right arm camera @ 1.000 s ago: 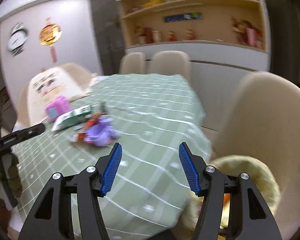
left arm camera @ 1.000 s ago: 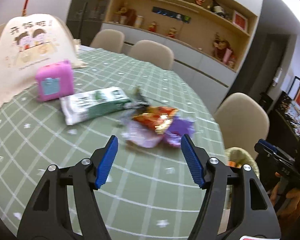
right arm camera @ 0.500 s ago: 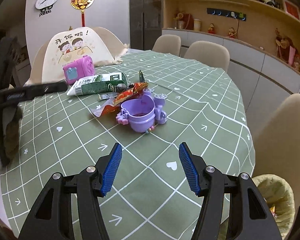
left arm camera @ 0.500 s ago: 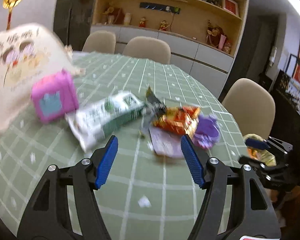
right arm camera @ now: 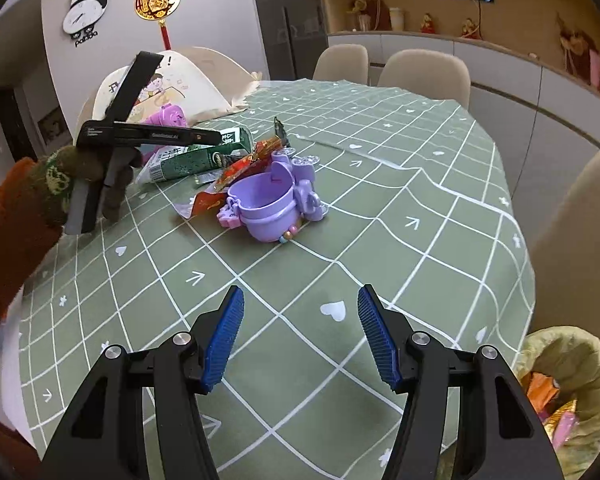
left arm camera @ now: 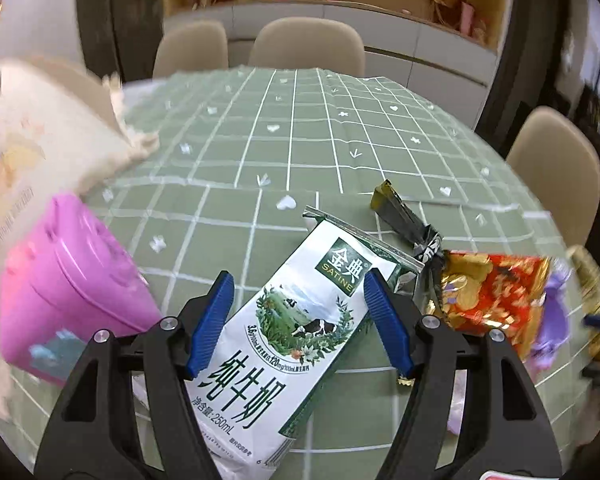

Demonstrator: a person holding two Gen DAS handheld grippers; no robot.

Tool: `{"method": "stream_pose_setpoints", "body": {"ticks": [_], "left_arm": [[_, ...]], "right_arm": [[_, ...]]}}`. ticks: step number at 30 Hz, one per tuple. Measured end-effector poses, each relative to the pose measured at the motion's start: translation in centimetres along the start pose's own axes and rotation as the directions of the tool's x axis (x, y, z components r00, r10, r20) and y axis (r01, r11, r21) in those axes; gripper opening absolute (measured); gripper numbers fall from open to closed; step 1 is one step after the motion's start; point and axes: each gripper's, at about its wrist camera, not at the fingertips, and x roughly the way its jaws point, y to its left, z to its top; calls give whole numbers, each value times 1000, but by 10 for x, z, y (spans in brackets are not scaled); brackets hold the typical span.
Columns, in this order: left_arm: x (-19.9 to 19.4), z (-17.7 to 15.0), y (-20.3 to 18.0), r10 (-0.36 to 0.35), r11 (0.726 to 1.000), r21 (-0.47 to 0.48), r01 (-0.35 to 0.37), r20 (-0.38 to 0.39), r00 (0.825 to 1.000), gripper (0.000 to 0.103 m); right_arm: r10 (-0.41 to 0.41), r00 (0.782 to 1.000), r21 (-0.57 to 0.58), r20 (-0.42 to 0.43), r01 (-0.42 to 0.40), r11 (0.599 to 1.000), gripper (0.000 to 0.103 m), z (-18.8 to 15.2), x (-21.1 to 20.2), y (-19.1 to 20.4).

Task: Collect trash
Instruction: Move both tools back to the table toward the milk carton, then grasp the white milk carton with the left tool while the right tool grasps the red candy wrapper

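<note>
Left wrist view: we have the left claw [left arm camera: 298,320] spread wide astride the milk carton [left arm camera: 284,344], pads apparently not yet touching it.
Right claw [right arm camera: 300,338]: spread and empty, above the tablecloth [right arm camera: 420,200].
Progress: bin [right arm camera: 568,392] at the table edge already holds some wrappers; carton, red wrapper [left arm camera: 496,296] and dark wrapper [left arm camera: 408,220] remain.
Carton: white and green, lying flat, slightly crushed.

the left wrist view sits low and close over the milk carton [left arm camera: 284,344], facing across the table [left arm camera: 300,120] toward the chairs. the right wrist view looks from higher and farther back, carton [right arm camera: 188,156] at its upper left. both share the trash pile.
</note>
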Motion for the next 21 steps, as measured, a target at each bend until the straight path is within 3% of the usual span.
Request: {"method": "stream_pose_setpoints", "body": {"ticks": [4, 7, 11, 16, 21], "left_arm": [[-16, -20, 3, -105, 993, -58, 103, -34, 994, 64], [-28, -50, -7, -133, 991, -39, 130, -91, 987, 64], [-39, -77, -20, -79, 997, -15, 78, -99, 992, 66], [-38, -64, -15, -54, 988, -146, 49, -30, 998, 66], [-16, -49, -16, 41, 979, -197, -51, -55, 998, 64]], "right_arm": [[31, 999, 20, -15, -31, 999, 56, 5, 8, -1], [53, 998, 28, -34, -52, 998, 56, 7, 16, -2], [55, 997, 25, -45, -54, 998, 56, 7, 24, -1], [7, 999, 7, -38, -7, 1000, 56, 6, 27, 6], [-69, 996, -59, -47, 67, 996, 56, 5, 31, 18]]}}
